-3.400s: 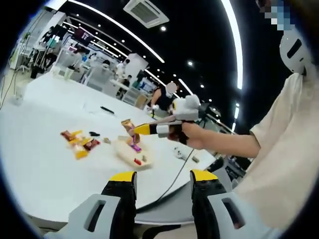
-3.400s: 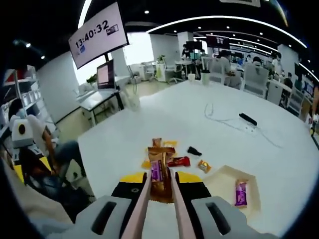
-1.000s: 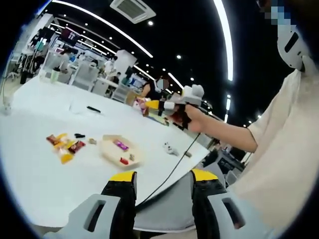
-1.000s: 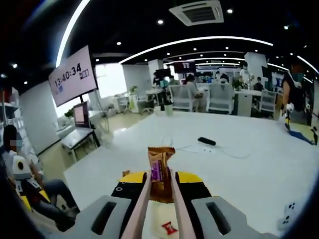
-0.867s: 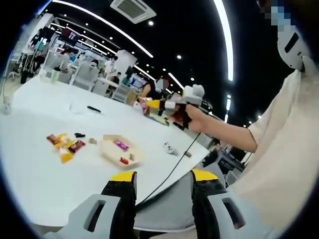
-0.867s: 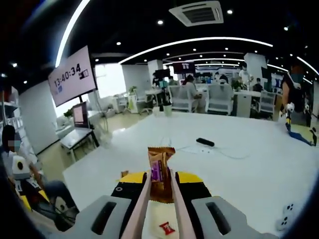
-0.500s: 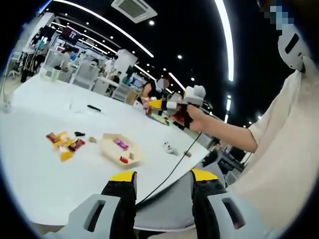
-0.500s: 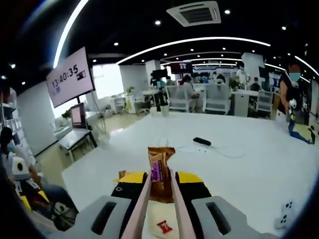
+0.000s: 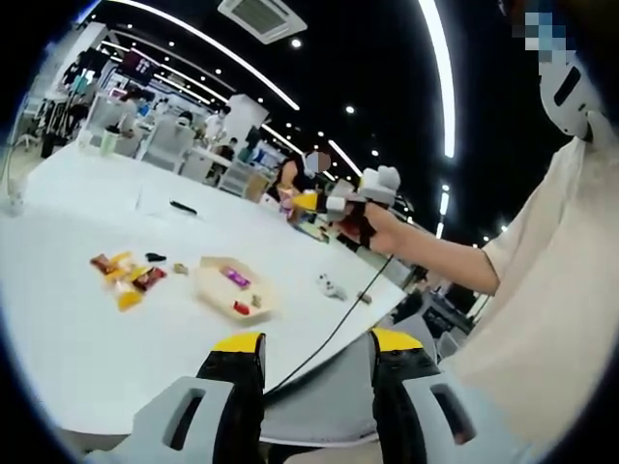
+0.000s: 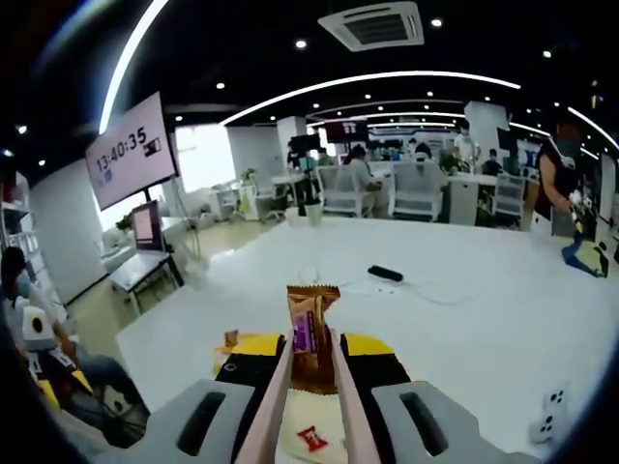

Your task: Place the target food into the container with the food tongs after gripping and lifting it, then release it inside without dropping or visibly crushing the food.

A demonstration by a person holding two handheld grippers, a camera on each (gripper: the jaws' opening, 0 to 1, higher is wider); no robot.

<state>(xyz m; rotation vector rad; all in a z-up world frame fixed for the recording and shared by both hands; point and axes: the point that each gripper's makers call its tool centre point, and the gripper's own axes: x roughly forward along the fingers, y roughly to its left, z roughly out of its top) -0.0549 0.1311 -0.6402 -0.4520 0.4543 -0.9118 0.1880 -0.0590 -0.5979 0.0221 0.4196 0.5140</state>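
1. Gripping the brown snack bar (image 10: 310, 333) upright, your right tongs (image 10: 310, 372) are clamped on its lower half, its crimped top edge standing clear above the tips.
2. Your snack bar is up in the air over the white worktop (image 10: 455, 319); right under the tongs sits the pale container (image 10: 308, 437) with a small red-wrapped candy (image 10: 311, 436) in it.
3. Your left tongs (image 9: 317, 356) hold nothing, the yellow-tipped jaws standing apart near the worktop's edge.
4. From the left gripper view, your right hand (image 9: 379, 230) holds its tongs high, well above the container (image 9: 232, 290), which sits near the middle of the worktop.
5. Your container there holds a purple-wrapped piece (image 9: 236, 278) and the red one.
6. Your loose wrapped snacks (image 9: 124, 278) lie in a cluster on the worktop beside the container, apart from it.
7. Your cable (image 9: 329, 338) trails from the right hand over the worktop edge.
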